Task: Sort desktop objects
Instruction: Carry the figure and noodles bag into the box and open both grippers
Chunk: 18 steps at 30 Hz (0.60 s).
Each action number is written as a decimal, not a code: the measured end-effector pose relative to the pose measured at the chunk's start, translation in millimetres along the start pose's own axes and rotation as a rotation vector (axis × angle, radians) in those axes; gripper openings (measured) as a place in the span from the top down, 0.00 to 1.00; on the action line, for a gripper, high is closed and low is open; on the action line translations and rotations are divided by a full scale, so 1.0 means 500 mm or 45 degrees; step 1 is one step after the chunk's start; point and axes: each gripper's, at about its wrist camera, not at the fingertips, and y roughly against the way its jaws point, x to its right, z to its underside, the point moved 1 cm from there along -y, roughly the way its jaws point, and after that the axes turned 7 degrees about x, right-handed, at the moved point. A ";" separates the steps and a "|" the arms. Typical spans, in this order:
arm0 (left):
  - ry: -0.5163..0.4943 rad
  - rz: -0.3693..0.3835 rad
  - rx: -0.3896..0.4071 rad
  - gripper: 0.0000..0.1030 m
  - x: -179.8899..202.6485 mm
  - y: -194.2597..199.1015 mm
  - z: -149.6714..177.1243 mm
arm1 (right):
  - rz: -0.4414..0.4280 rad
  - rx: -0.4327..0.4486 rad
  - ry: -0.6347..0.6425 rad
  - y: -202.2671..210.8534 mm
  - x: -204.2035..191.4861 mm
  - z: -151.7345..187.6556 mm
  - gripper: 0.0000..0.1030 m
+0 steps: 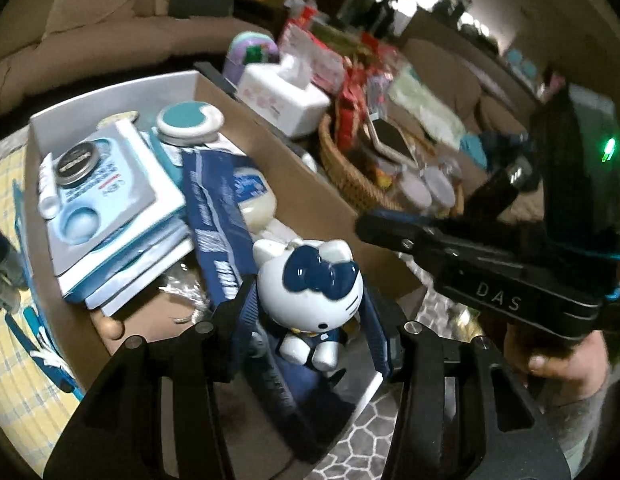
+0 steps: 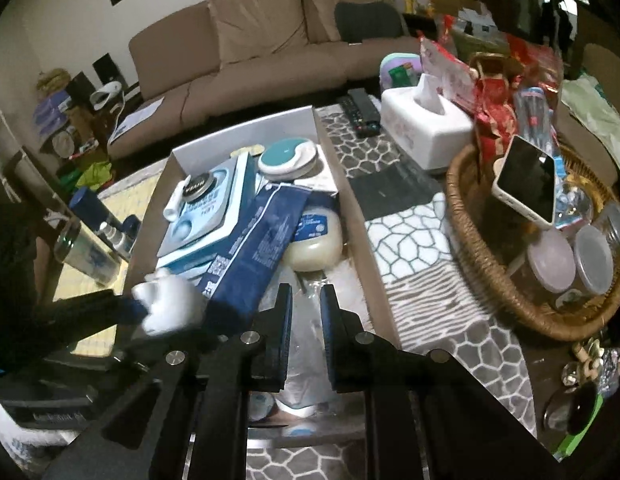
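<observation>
- The white cat figurine [image 1: 310, 304] with a glossy navy bow sits clamped between the blue-padded fingers of the left gripper [image 1: 310, 320], held upright over the near end of the cardboard box [image 1: 270, 152].
- It is already in the left gripper's grasp, its long axis running head to feet and tilted slightly; it looks like hard, smooth ceramic or plastic, rounded and likely slippery.
- The right gripper [image 2: 306, 320] hangs to the figurine's right, jaws closed on nothing, above crinkled clear plastic in the box.
- Just beyond lie a matte navy carton [image 1: 214, 216], stacked boxes, and a round teal-and-white case [image 1: 190, 122].
- Farther right stands a woven wicker basket [image 2: 481, 264].
</observation>
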 end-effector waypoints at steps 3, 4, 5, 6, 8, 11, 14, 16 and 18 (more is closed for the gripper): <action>-0.027 -0.009 -0.080 0.57 0.018 -0.025 0.017 | 0.000 -0.010 0.013 -0.003 -0.009 0.002 0.86; -0.026 -0.014 -0.095 0.57 0.019 -0.029 0.025 | 0.004 -0.017 0.017 -0.007 -0.011 0.003 0.86; -0.029 -0.025 -0.092 0.57 0.020 -0.032 0.032 | 0.007 -0.024 0.020 -0.009 -0.012 0.004 0.85; -0.025 -0.024 -0.084 0.57 0.019 -0.031 0.033 | 0.009 -0.028 0.020 -0.011 -0.013 0.005 0.85; 0.003 -0.019 -0.072 0.54 0.018 -0.023 0.033 | 0.016 -0.035 0.022 -0.014 -0.013 0.008 0.85; 0.015 -0.007 -0.035 0.36 0.018 0.008 0.030 | 0.026 -0.039 0.016 -0.015 -0.008 0.010 0.85; 0.015 -0.022 0.023 0.22 0.011 0.059 0.022 | 0.030 -0.036 0.005 -0.014 -0.001 0.010 0.85; 0.041 -0.027 0.058 0.13 -0.006 0.093 0.016 | 0.031 -0.037 -0.005 -0.017 0.001 0.008 0.84; 0.071 -0.039 0.076 0.05 -0.026 0.120 0.015 | 0.019 -0.035 -0.015 -0.018 -0.001 0.006 0.78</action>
